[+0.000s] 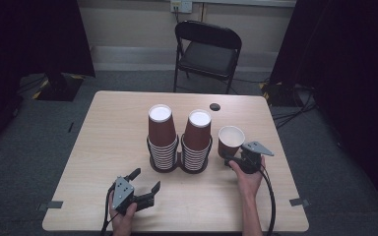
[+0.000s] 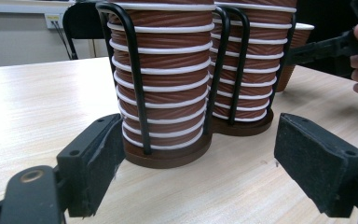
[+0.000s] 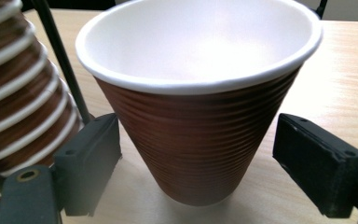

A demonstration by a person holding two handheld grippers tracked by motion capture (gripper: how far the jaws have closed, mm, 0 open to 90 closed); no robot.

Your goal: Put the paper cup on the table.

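Grey carpet and dark curtains surround a pale wooden counter (image 1: 108, 147), with a black folding chair (image 1: 207, 51) beyond its far edge. Near the middle of the counter stand two wire racks, each holding a stack of upside-down brown ribbed cups — the left stack (image 1: 162, 137) and the right stack (image 1: 197, 140) sit just beside each other, their round bases nearly touching. To the right of them a single cup (image 1: 230, 140) stands upright, mouth open, white inside. The right claw (image 1: 235, 160) sits at the base of this cup; in the right gripper view its jaws stand apart on either side of the cup (image 3: 200, 116), neither pad touching the ribbed wall. The left claw (image 1: 145, 184) rests near the counter's front edge, jaws spread wide and pointed toward the racks, holding nothing. A small dark disc (image 1: 215, 106) lies on the counter behind the stacks.
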